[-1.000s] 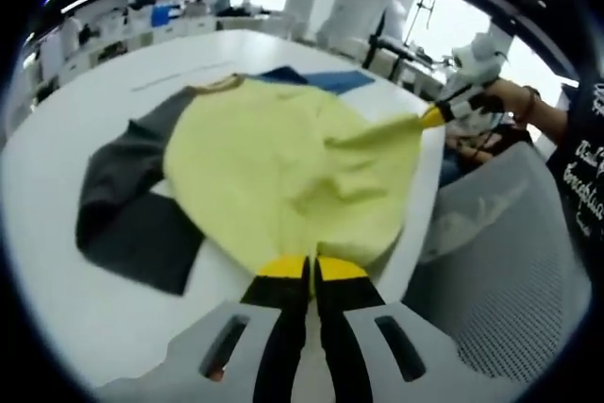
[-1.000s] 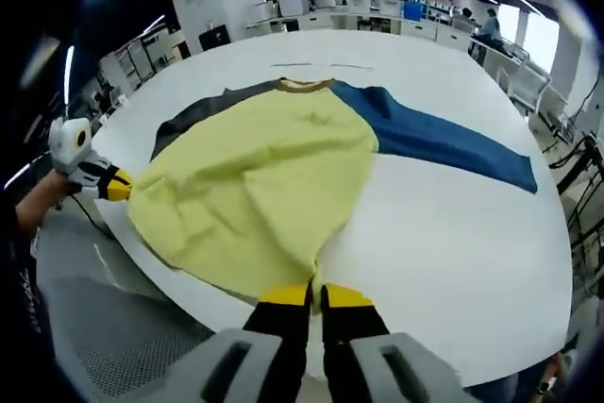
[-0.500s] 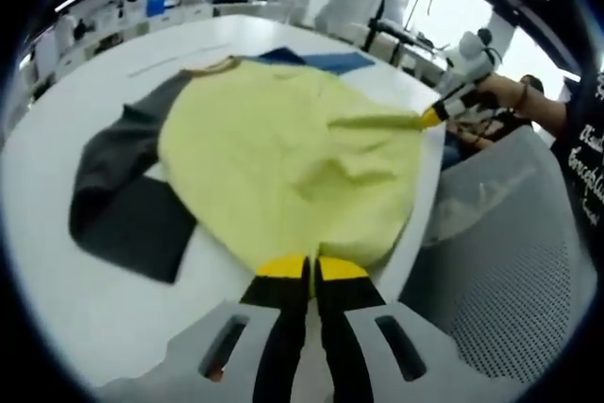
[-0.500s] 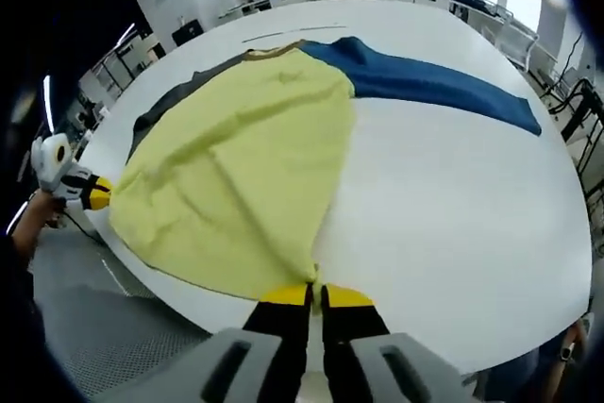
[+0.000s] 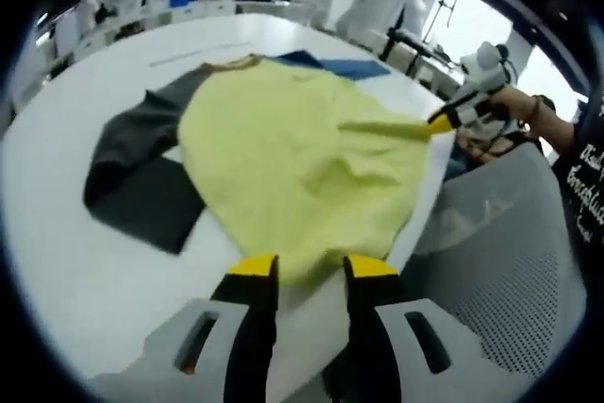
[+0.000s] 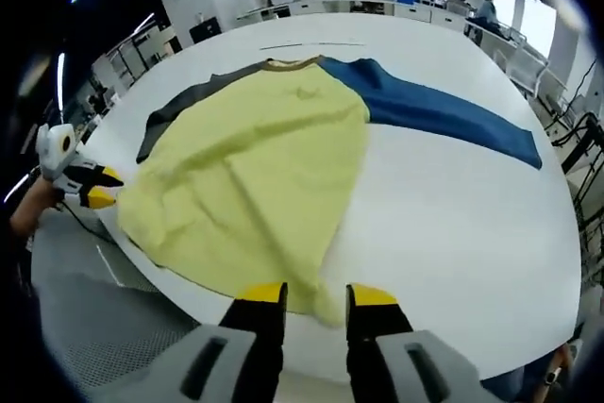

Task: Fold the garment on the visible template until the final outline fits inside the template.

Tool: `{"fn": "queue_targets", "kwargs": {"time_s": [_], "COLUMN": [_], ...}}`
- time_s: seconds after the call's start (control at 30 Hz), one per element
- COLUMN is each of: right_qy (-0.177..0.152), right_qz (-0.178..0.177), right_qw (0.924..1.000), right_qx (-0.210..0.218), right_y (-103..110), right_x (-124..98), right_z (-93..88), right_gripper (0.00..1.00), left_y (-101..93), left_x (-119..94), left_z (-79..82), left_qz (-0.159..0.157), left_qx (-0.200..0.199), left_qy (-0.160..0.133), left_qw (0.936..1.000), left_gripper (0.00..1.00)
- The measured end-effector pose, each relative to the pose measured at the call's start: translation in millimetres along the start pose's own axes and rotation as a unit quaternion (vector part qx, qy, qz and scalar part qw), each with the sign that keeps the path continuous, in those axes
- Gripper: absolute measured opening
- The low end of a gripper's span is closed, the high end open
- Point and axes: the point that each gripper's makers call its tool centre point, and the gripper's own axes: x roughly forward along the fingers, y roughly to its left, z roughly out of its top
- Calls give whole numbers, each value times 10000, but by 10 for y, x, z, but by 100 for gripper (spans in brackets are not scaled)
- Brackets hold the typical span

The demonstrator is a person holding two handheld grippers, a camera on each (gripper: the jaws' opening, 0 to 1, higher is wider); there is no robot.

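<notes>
A shirt with a yellow body (image 5: 293, 158) (image 6: 255, 176) lies spread on the white table (image 5: 57, 261) (image 6: 453, 224), collar far from me. Its dark grey sleeve (image 5: 142, 176) (image 6: 179, 110) is folded on one side and its blue sleeve (image 5: 349, 68) (image 6: 444, 115) stretches out on the other. My left gripper (image 5: 311, 276) is open at the hem, jaws apart with the yellow edge just beyond them; it also appears in the right gripper view (image 6: 99, 186). My right gripper (image 6: 318, 297) is open over the other hem corner and appears in the left gripper view (image 5: 439, 123).
The hem lies along the table's near edge, with a grey mesh chair (image 5: 500, 261) (image 6: 94, 327) just off it. A person's hand (image 5: 514, 101) holds the right gripper. A thin line (image 6: 311, 43) marks the far tabletop. Benches and people stand far behind.
Both grippers were shut on the yellow hem; now both have opened and let go. The lifted hem corners have dropped onto the table edge.
</notes>
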Motion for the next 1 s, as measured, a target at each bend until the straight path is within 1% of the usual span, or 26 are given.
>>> {"fn": "queue_targets", "kwargs": {"time_s": [0.07, 0.13, 0.17, 0.2, 0.27, 0.37, 0.4, 0.47, 0.57, 0.6, 0.63, 0.67, 0.77, 0.83, 0.9, 0.97, 1.0], "right_qy": [-21, -31, -35, -35, -81, -119, -121, -91, -110, -104, -106, -98, -98, -60, -13, 64, 152], "right_qz": [-47, -65, -65, -45, -14, 8, 6, -3, -28, -14, 1, 17, 72, 135, 167, 172, 157], "right_qw": [10000, 9999, 9999, 9999, 9999, 9999, 9999, 9999, 9999, 9999, 9998, 9999, 9998, 9997, 9996, 9995, 9994], "right_qx": [35, 83, 103, 111, 104, 105, 105, 106, 118, 127, 138, 132, 140, 206, 226, 247, 264], "right_y": [-33, -52, -56, -50, -41, -45, -49, -62, -92, -89, -85, -78, -57, -33, -16, -10, -17], "right_x": [11, 30, 37, 44, 56, 85, 92, 103, 105, 102, 96, 87, 37, 3, -22, -35, -41], "right_z": [-2, -11, -13, -16, -3, 2, 0, -12, -12, -13, -12, -13, -17, -32, -49, -78, -111], "right_gripper": [19, 18, 17, 15, 13, 9, 8, 7, 4, 3, 2, 0, 0, 0, 0, 0, 0], "left_y": [58, 72, 76, 74, 75, 40, 23, 14, 22, 24, 26, 21, -17, -33, -20, -14, -4], "left_x": [-22, -24, -25, -22, 5, 50, 78, 102, 143, 151, 149, 142, 106, 53, 13, -13, -15], "left_z": [-50, -64, -119, -157, -188, -235, -228, -219, -189, -184, -180, -170, -153, -201, -250, -268, -280], "left_qz": [156, 126, 136, 122, 81, 27, -45, -86, -42, -37, -25, -34, -131, -144, -99, -100, -105], "left_qx": [-259, -431, -697, -789, -804, -1155, -1245, -1250, -1241, -1251, -1262, -1274, -1332, -1376, -1313, -1287, -1302], "left_qy": [73, -19, 63, 136, 108, 175, 164, 168, 164, 168, 167, 158, 154, 301, 428, 445, 465], "left_qw": [9995, 9990, 9975, 9967, 9967, 9931, 9921, 9920, 9921, 9920, 9919, 9917, 9909, 9899, 9904, 9906, 9903], "left_gripper": [25, 25, 24, 23, 21, 18, 18, 16, 11, 8, 3, 3, 2, 1, 1, 1, 1]}}
